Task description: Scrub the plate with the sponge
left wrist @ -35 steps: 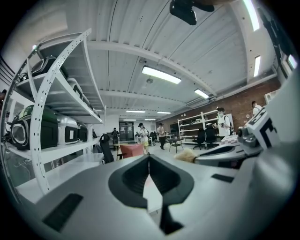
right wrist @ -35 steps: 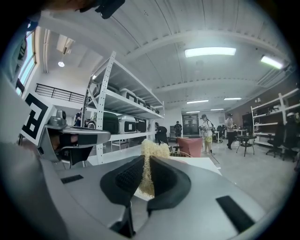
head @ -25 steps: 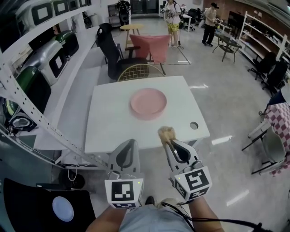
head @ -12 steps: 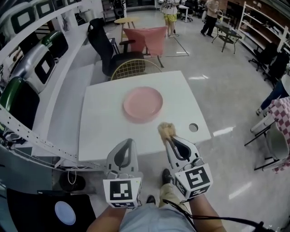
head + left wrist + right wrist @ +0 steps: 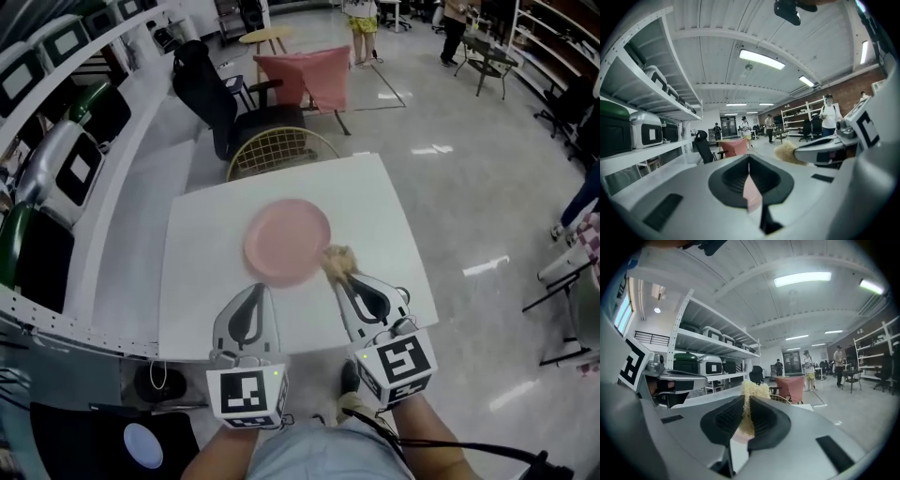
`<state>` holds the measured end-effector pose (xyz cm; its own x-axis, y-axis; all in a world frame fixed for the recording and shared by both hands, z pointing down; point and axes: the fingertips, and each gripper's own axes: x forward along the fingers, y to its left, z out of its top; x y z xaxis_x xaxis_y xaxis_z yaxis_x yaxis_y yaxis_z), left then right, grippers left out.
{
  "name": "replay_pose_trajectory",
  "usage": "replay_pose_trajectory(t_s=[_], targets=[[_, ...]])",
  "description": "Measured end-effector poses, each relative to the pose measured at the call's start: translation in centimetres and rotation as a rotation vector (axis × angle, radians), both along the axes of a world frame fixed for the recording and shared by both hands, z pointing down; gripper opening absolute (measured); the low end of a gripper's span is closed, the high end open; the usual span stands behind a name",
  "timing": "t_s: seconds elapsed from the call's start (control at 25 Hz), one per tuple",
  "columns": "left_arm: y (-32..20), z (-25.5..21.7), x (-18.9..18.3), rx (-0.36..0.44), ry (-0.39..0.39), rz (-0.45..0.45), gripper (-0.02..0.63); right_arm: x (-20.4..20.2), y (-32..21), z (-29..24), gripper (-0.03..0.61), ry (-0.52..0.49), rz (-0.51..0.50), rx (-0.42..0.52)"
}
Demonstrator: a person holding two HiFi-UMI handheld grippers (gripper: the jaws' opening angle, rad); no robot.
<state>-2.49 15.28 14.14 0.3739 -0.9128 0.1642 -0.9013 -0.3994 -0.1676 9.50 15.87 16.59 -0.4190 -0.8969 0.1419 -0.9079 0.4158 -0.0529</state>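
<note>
Plate point(image 5: 286, 239), pink, mid-table point(image 5: 202, 309).
Head view: lying just ahead-left of right gripper point(image 5: 339, 279), with sponge point(image 5: 337, 261) at near-right rim (contact unclear); left gripper point(image 5: 255, 291) short of near rim. Well apart a second ago, now closed up.
Left gripper view: jaws together, empty.
Right gripper view: clamped on sponge point(image 5: 751, 392).

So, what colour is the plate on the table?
The plate is plain pink, best seen in the head view.

No lettering or numbers seem legible on anything here.
</note>
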Motion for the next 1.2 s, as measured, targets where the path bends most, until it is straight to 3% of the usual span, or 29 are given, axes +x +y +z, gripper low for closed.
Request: replay_pose_trajectory(t_s=[0.36, 0.72, 1.2], targets=[[-4.5, -2.1, 2.8, 0.045, -0.027, -0.079, 0.015, 2.6, -5.8, -1.8, 0.040, -0.024, -0.091, 0.052], [-7.0, -3.0, 1.6, 0.072, -0.049, -0.154, 0.014, 1.3, -9.3, -2.8, 0.040, -0.035, -0.171, 0.079], [-12.8, 2.0, -3.3, -0.047, 0.010, -0.191, 0.015, -2.2, -14.3, 1.0, 0.040, 0.004, -0.180, -0.021]])
